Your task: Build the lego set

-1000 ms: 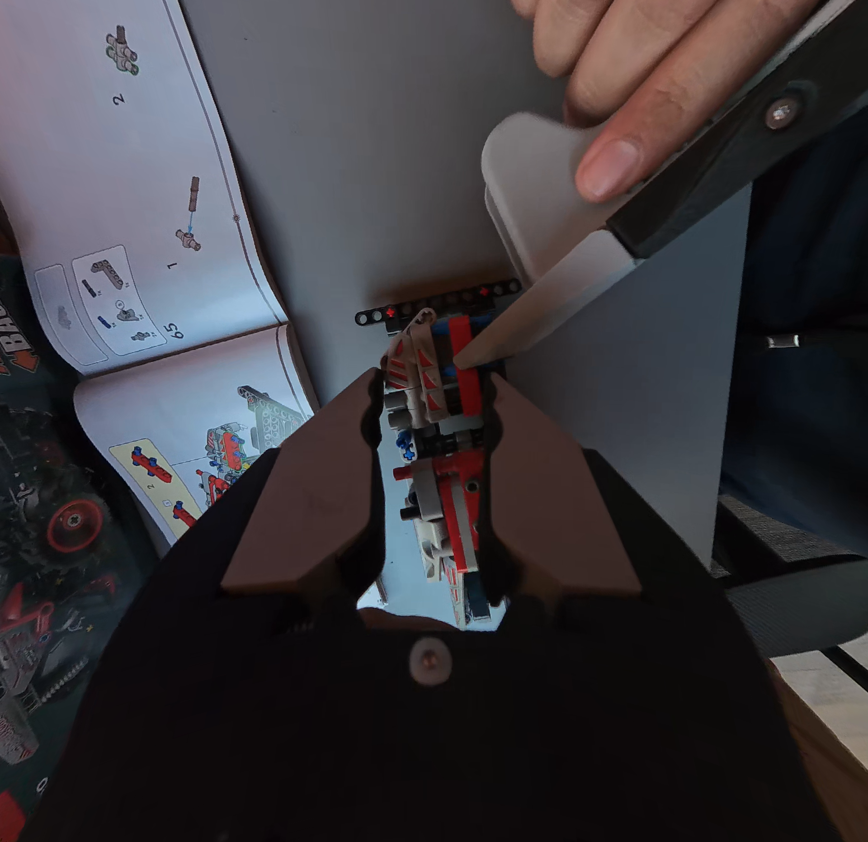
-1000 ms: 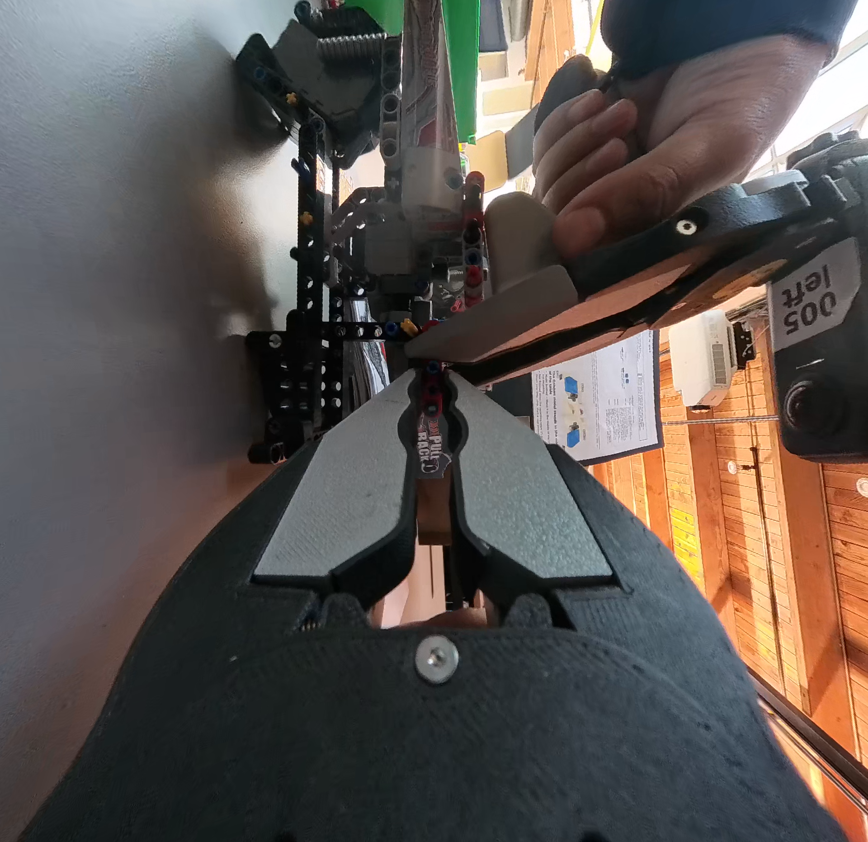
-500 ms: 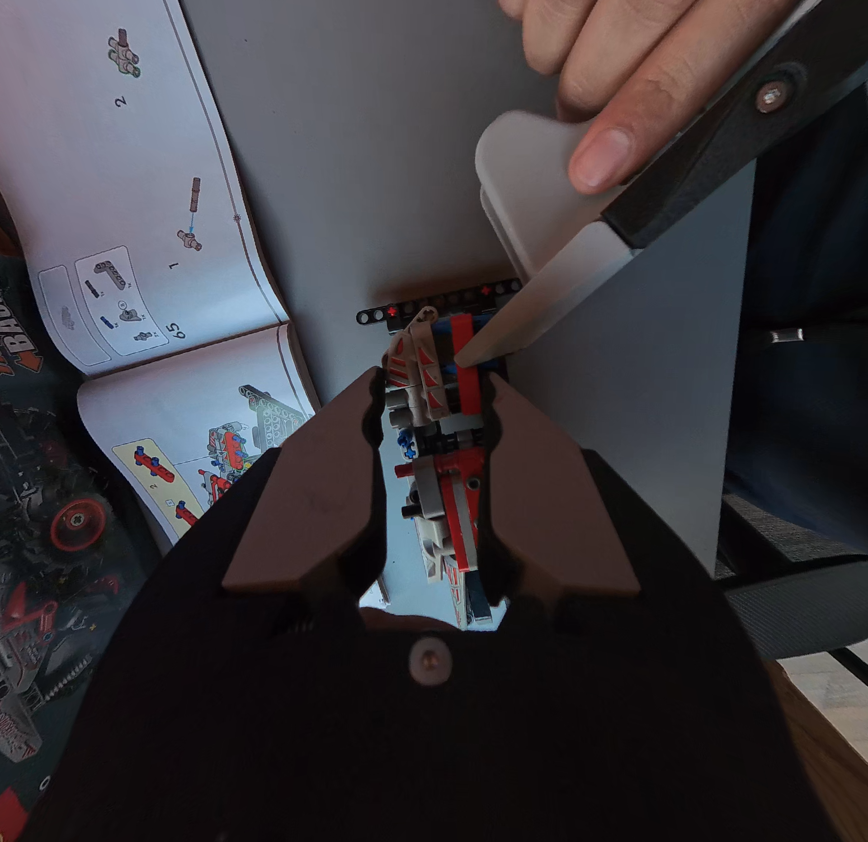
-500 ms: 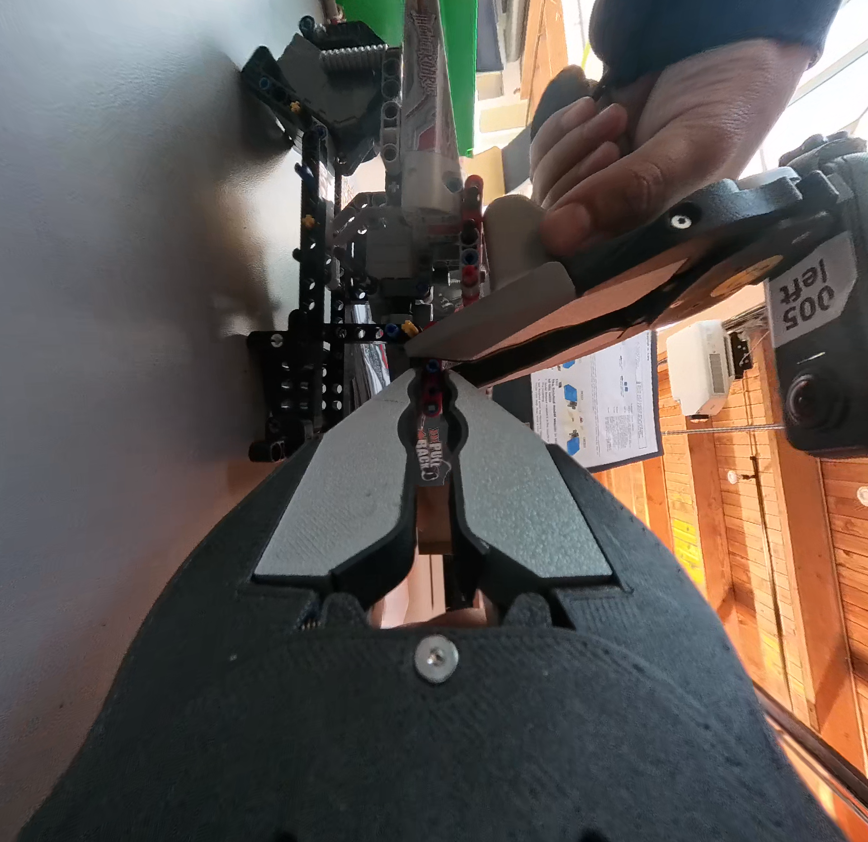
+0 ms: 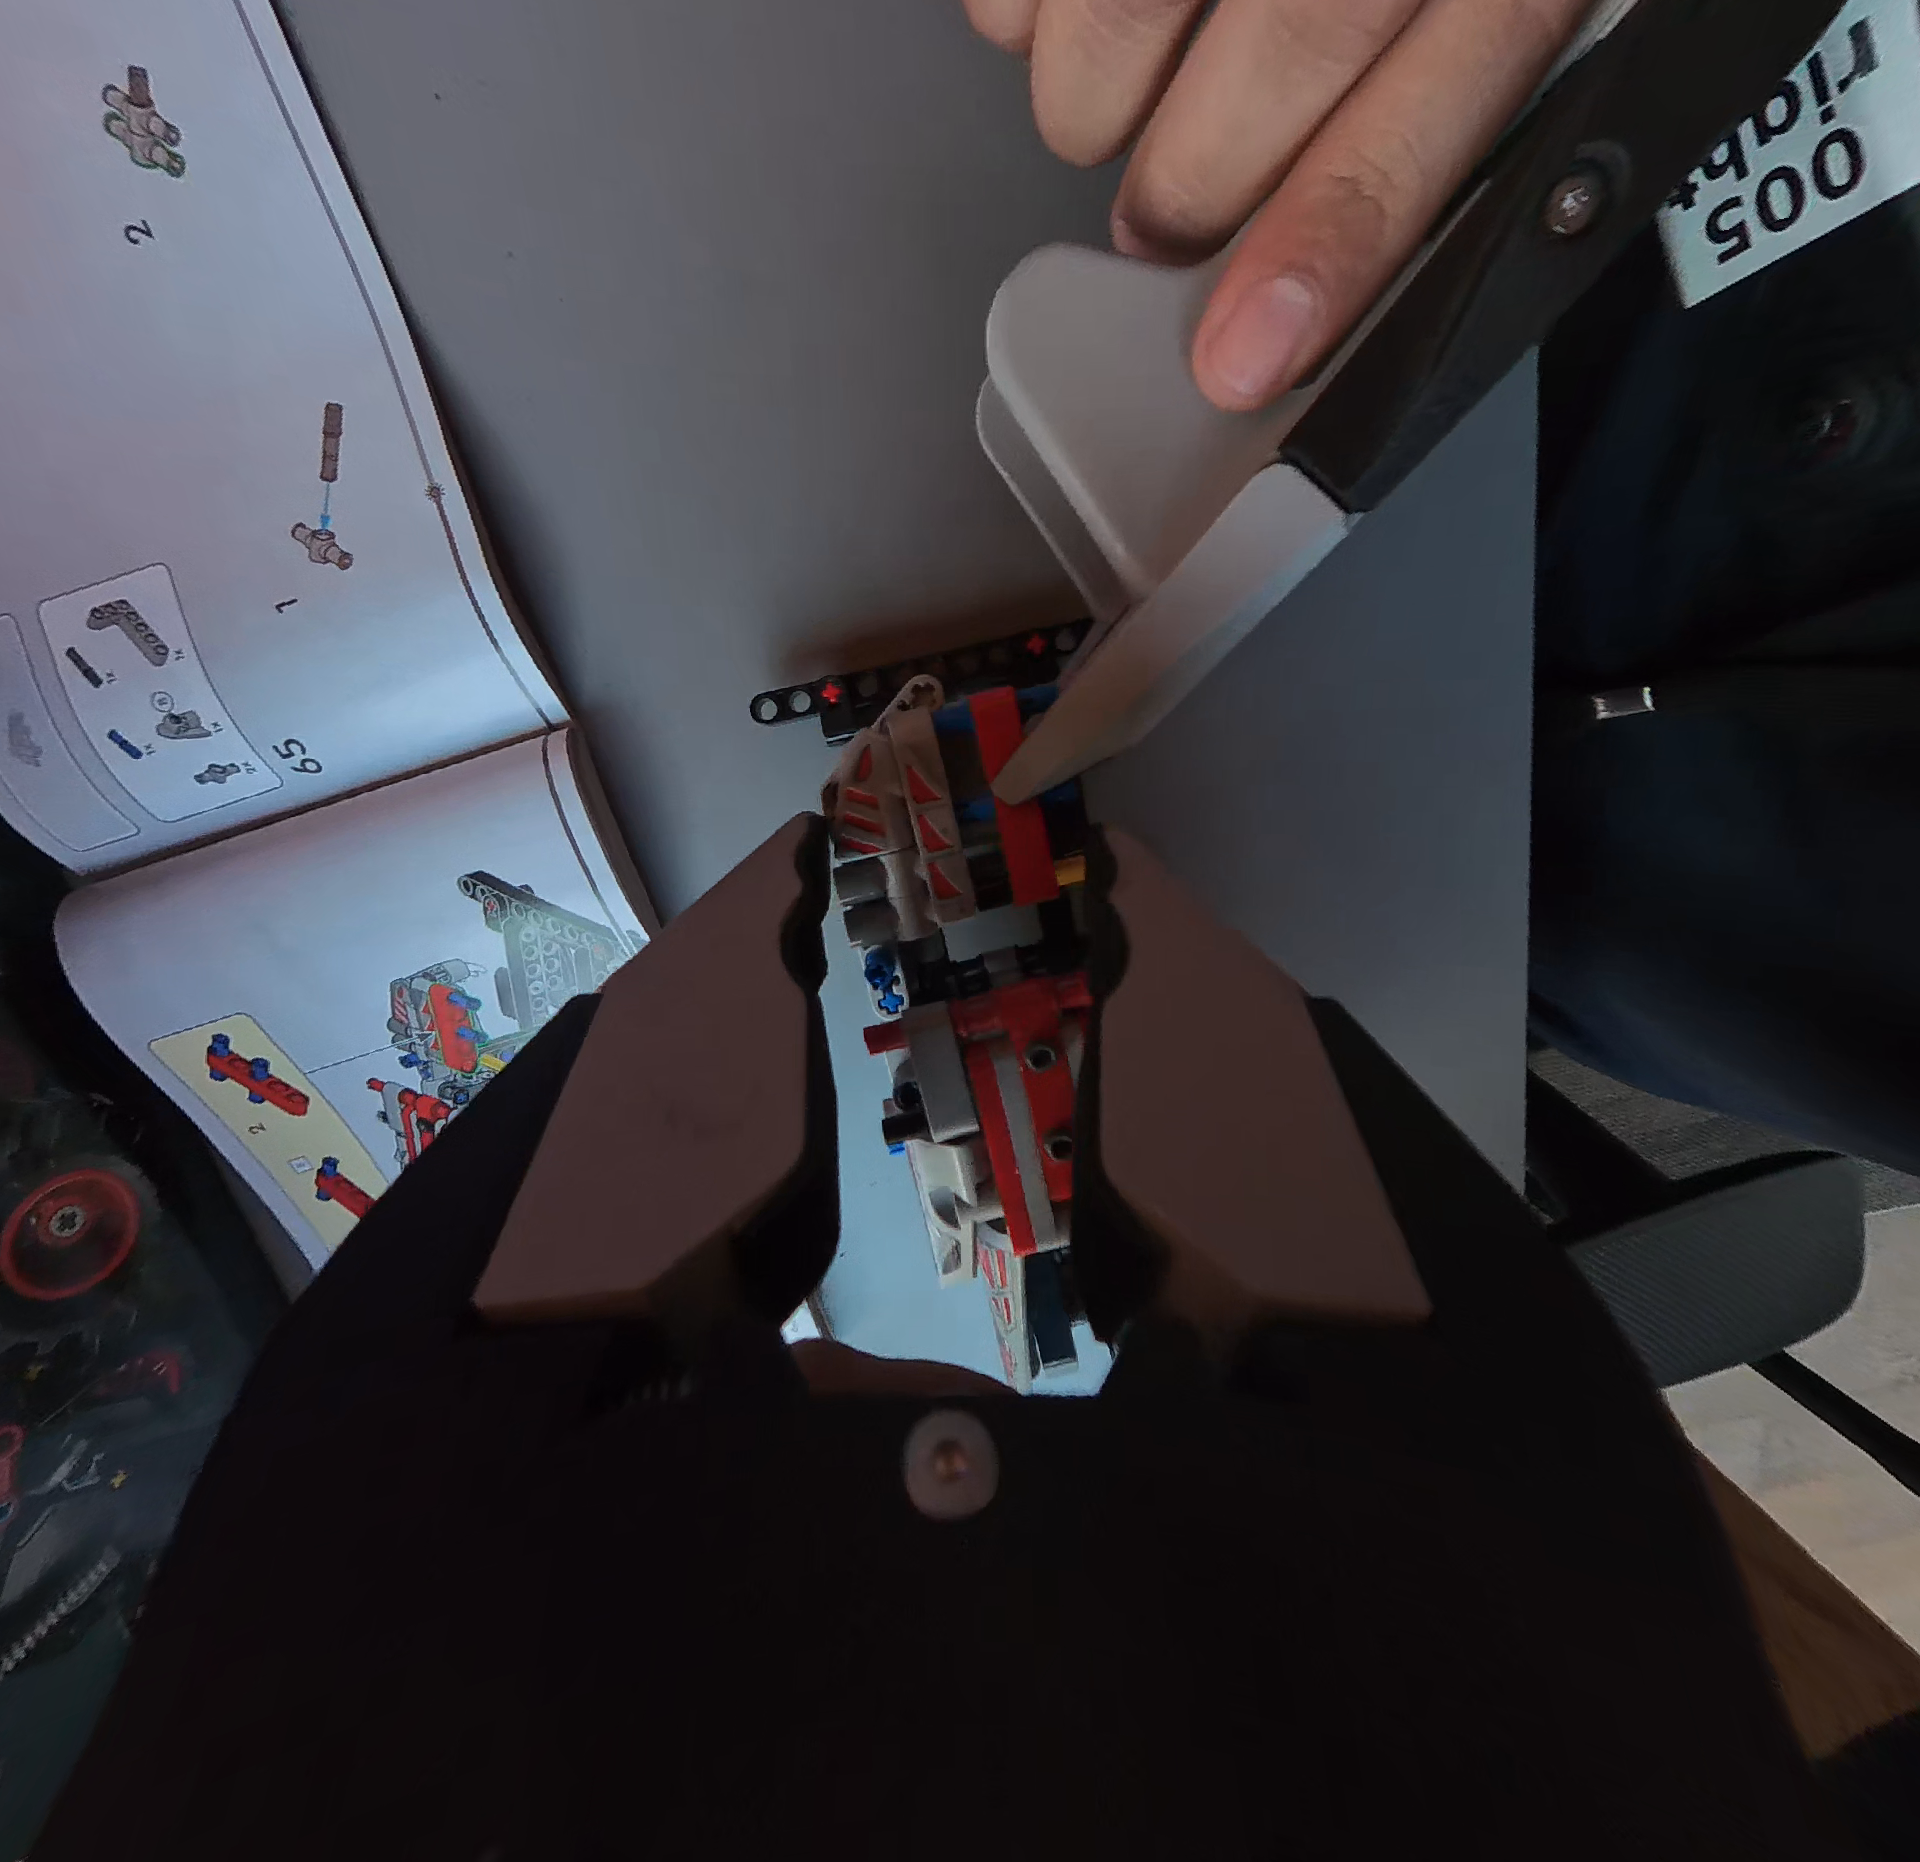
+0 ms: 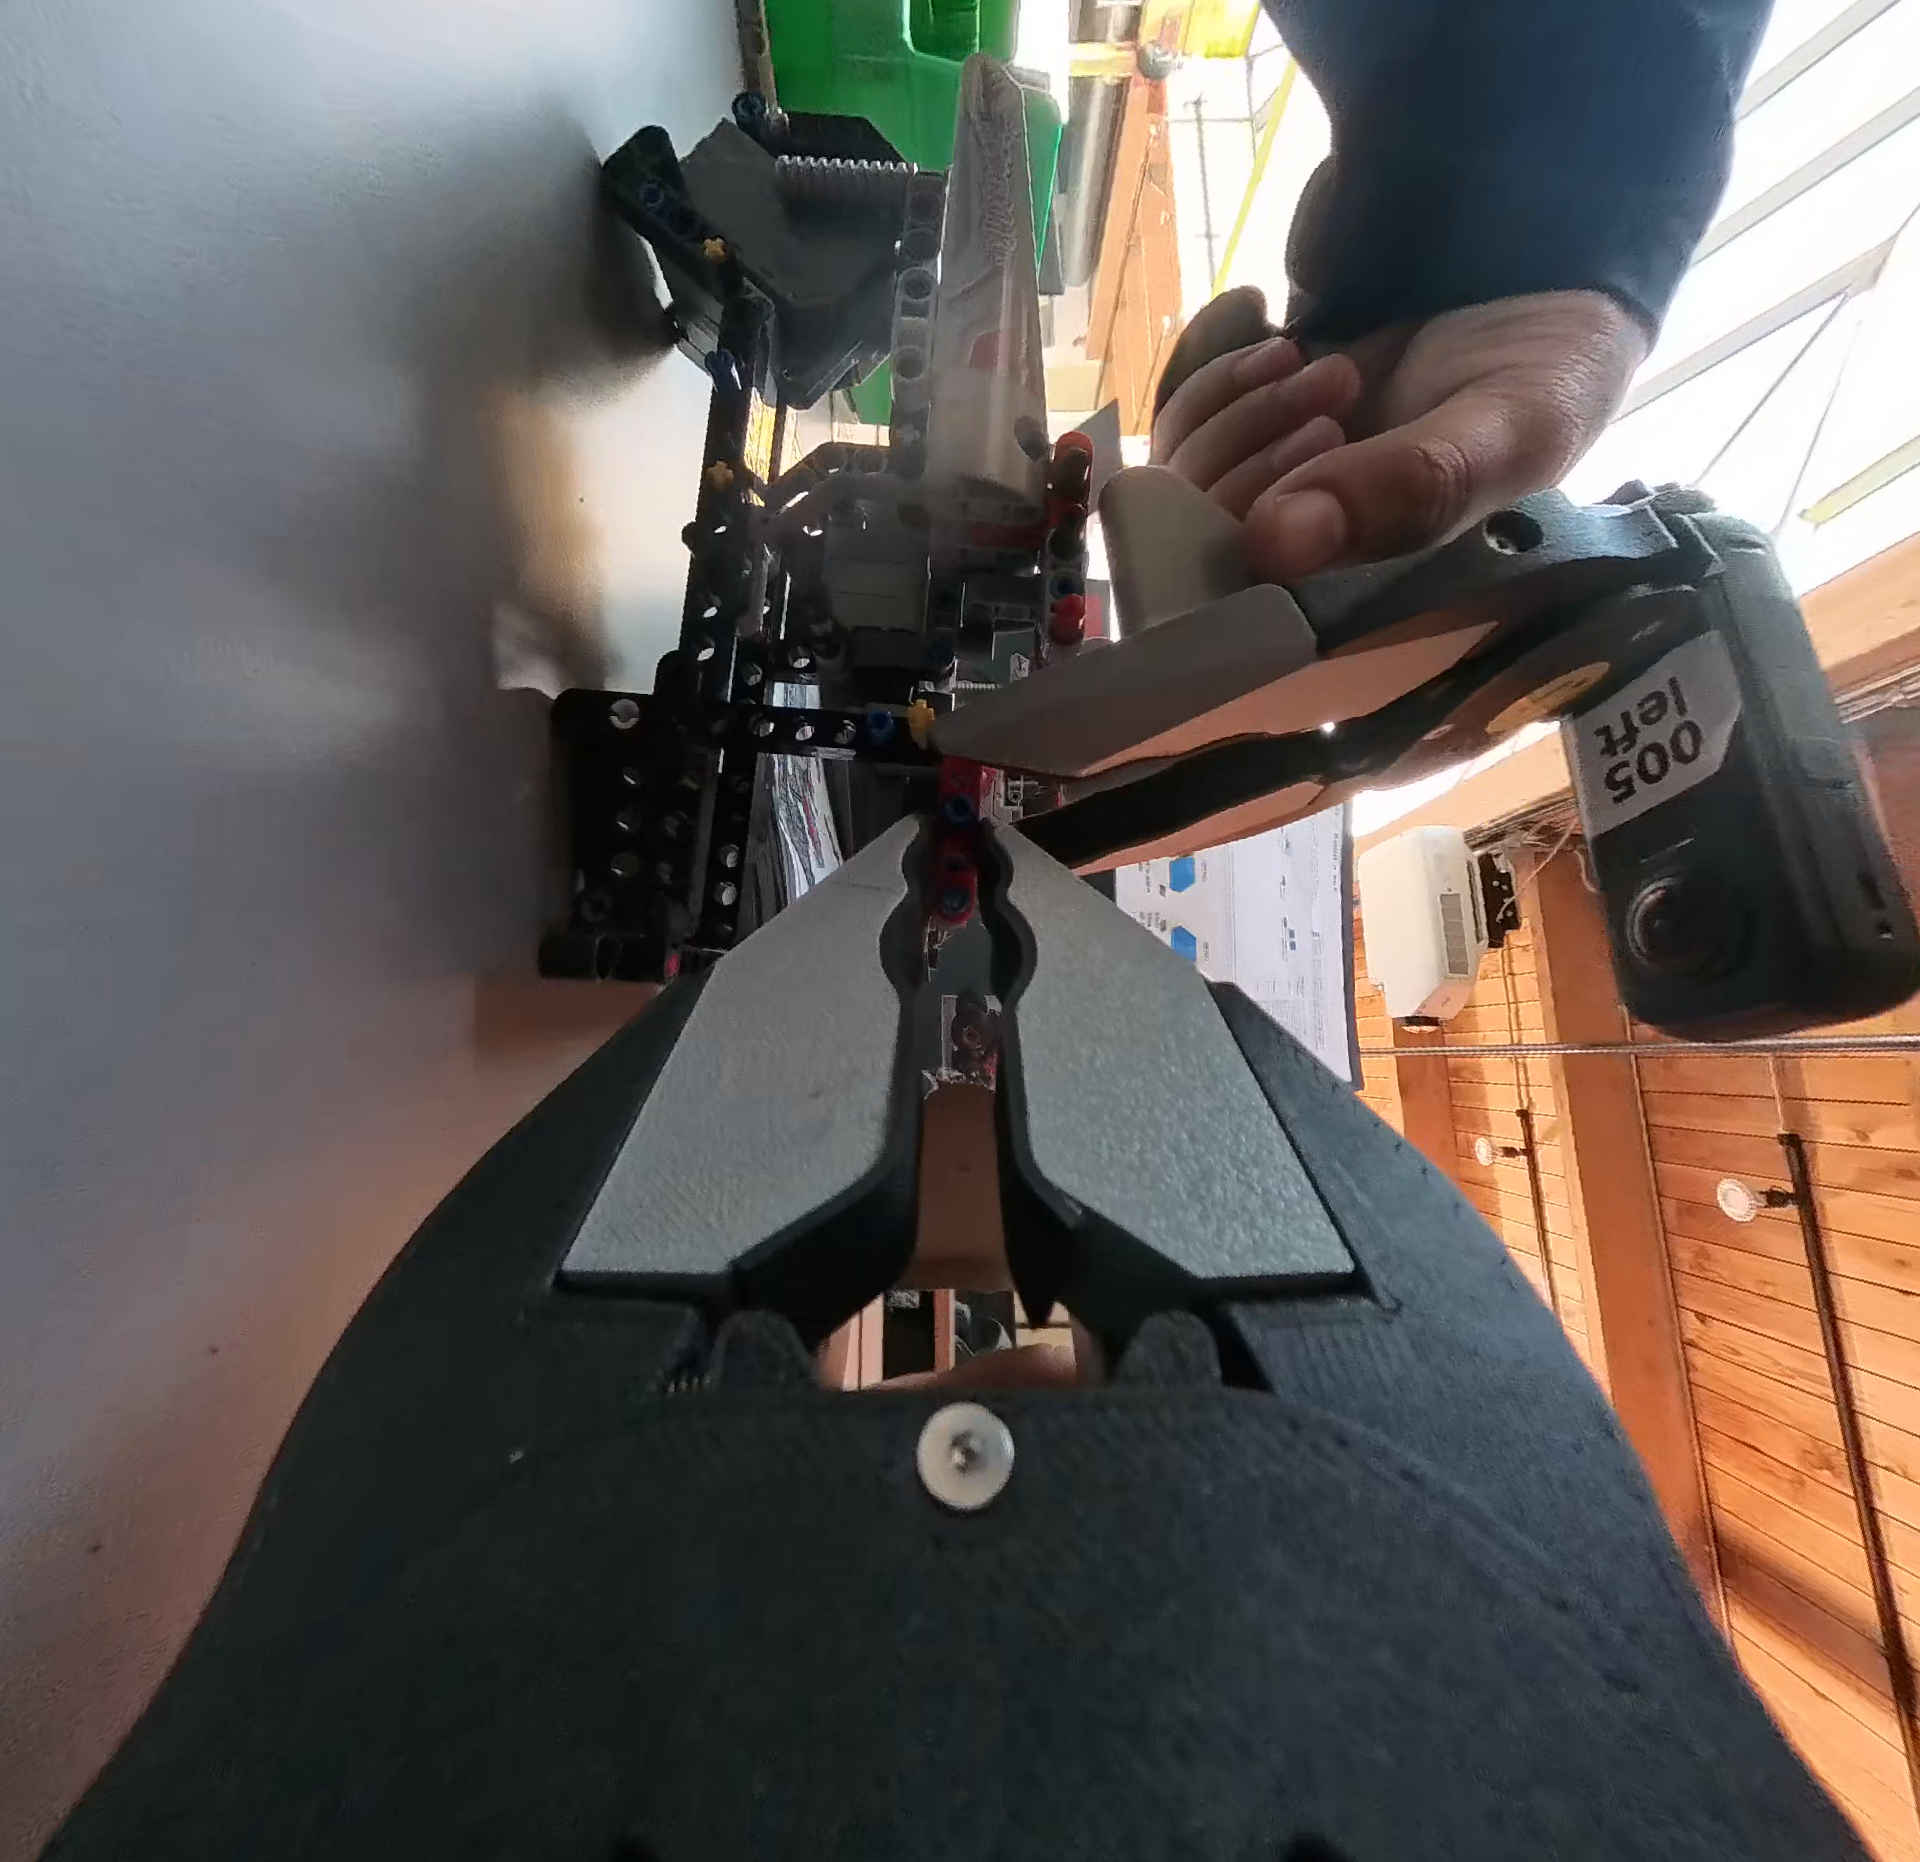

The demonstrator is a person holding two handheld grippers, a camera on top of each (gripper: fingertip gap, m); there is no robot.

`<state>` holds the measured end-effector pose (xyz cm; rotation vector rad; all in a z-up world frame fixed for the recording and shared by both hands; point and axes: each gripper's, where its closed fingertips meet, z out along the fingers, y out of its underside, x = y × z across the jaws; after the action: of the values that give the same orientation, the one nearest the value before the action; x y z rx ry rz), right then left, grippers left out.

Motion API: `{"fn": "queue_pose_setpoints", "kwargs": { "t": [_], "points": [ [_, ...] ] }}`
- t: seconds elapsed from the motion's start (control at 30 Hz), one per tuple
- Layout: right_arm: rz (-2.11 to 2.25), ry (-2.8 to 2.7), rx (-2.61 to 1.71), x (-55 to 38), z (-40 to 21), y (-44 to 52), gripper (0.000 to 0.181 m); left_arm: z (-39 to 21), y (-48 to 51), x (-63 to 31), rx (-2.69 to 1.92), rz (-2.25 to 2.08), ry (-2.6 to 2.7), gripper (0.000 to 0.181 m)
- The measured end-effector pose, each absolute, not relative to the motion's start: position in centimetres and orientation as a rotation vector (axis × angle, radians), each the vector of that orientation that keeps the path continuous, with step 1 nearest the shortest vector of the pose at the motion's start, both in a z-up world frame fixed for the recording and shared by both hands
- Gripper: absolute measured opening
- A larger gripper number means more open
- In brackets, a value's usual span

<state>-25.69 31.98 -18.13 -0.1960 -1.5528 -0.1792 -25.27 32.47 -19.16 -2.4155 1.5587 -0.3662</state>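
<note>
The lego model (image 5: 977, 1064), red, grey and black, rests on the grey table (image 5: 727, 306). My left gripper (image 5: 961, 846) has its brown fingers shut on the model's sides. My right gripper (image 5: 1023, 773) comes in from the upper right, and its grey tip touches the red beam (image 5: 1013, 804) on the model's top. In the right wrist view my right gripper (image 6: 961, 830) is shut on that red beam with blue pins (image 6: 956, 867). The model (image 6: 914, 565) stands beyond it, and the left gripper (image 6: 977, 773) reaches in from the right.
The open instruction booklet (image 5: 260, 462) lies left of the model, with the set's box (image 5: 73, 1241) beyond it. The table edge (image 5: 1527, 877) is close on the right, with a chair (image 5: 1714, 1241) past it. A green container (image 6: 883, 36) stands behind the model. Left and right tips are no more than a few centimetres apart.
The right gripper's body and the hand on it have swung slightly left in the left wrist view. Its tip stays on the red beam. The left gripper keeps its grip.
</note>
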Motion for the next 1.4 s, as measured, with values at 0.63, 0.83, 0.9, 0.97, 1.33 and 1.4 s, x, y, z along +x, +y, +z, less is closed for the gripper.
{"fn": "queue_pose_setpoints", "kwargs": {
  "t": [0.63, 0.83, 0.9, 0.97, 1.33, 1.4],
  "points": [
    [-0.147, -1.542, -0.168, -25.74, -18.15, 31.88, 0.004, -19.65, 32.32, -25.38, -2.453, -0.346, 1.578, 0.045],
    [-0.167, -1.538, -0.143, -25.68, -18.16, 31.75, 0.005, -19.69, 32.31, -25.38, -2.462, -0.321, 1.573, 0.041],
    [-0.162, -1.541, -0.151, -25.67, -18.17, 31.76, 0.004, -19.70, 32.31, -25.38, -2.465, -0.317, 1.572, 0.041],
    [-0.163, -1.543, -0.153, -25.65, -18.19, 31.76, 0.004, -19.71, 32.31, -25.39, -2.466, -0.307, 1.574, 0.041],
    [-0.127, -1.579, -0.184, -25.64, -18.23, 31.81, 0.005, -19.77, 32.31, -25.40, -2.471, -0.300, 1.581, 0.040],
    [-0.128, -1.582, -0.186, -25.63, -18.22, 31.85, 0.004, -19.77, 32.36, -25.41, -2.472, -0.294, 1.577, 0.040]
  ]
}}
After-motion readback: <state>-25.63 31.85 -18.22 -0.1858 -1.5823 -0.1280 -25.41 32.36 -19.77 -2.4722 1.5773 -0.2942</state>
